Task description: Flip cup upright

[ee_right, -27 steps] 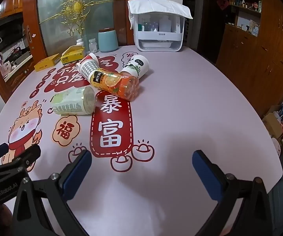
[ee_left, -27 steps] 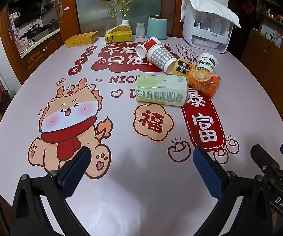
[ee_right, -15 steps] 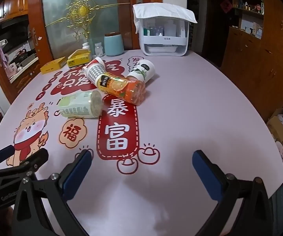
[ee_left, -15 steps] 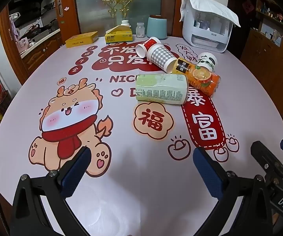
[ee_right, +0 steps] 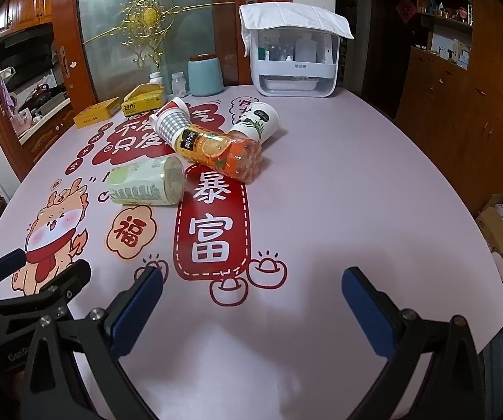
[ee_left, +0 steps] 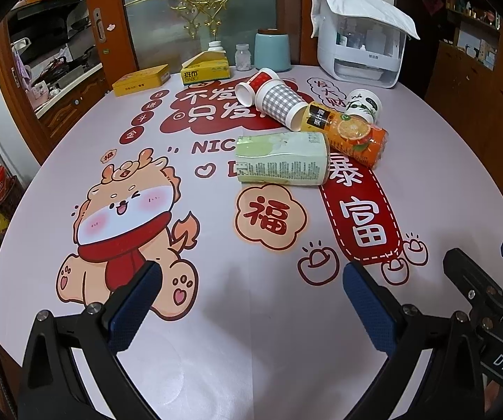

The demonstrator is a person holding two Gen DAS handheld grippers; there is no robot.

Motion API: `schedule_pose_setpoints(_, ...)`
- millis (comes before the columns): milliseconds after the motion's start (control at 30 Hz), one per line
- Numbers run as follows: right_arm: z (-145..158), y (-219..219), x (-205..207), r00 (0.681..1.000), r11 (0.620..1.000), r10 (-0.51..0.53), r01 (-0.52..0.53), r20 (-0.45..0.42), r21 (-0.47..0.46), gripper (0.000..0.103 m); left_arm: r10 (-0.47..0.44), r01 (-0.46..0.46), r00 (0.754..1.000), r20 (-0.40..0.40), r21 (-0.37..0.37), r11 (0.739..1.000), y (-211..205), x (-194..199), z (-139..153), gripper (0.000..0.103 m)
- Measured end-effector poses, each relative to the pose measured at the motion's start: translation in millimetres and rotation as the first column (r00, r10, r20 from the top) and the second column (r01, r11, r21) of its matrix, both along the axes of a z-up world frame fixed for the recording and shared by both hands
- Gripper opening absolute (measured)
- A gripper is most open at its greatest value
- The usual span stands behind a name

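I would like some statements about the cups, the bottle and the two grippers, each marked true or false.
1. The checked cup lies on its side. True.
2. The orange juice bottle stands upright. False: it lies on the table.
3. The left gripper holds a cup. False: its jaws are open and empty.
4. The right gripper is open, away from the cups. True.
5. The green carton lies on its side beside the bottle. True.

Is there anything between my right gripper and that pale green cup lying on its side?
Nothing visible. Bare tablecloth lies between the open right gripper and the pale green cup. The orange juice bottle lies just behind and right of it, close to its end.
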State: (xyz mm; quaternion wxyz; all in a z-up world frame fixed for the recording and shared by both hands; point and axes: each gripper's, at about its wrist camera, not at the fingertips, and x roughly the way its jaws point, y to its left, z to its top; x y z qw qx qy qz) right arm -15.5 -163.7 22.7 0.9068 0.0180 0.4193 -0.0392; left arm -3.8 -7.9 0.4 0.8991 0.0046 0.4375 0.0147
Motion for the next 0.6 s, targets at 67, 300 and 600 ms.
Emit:
schedule_pose_setpoints(67,-0.5,-0.9,0.5,1.000,1.000,-0.006,0.006,-0.006,-0.003,0.102,-0.003,0.003,1.000,0.000,-0.005,1.000,0.6,-0.8,0.2,0.102)
schedule_pose_setpoints(300,-7.0,-6.2,2.1,0.998,0.999,-0.025,0.027,-0.052,0.022,0.102,-0.004,0.004,1.000,0.000,-0.002,1.000,0.2,-1.1,0.0,0.102)
schedule_pose_setpoints(600,-4.9,-4.8,-2.4,0.999,0.999,-0.038,0.037,-0.035,-0.008,0.102,0.010,-0.011,1.000,-0.015,-0.016,1.000,2.9,-4.1,-3.9,0.102)
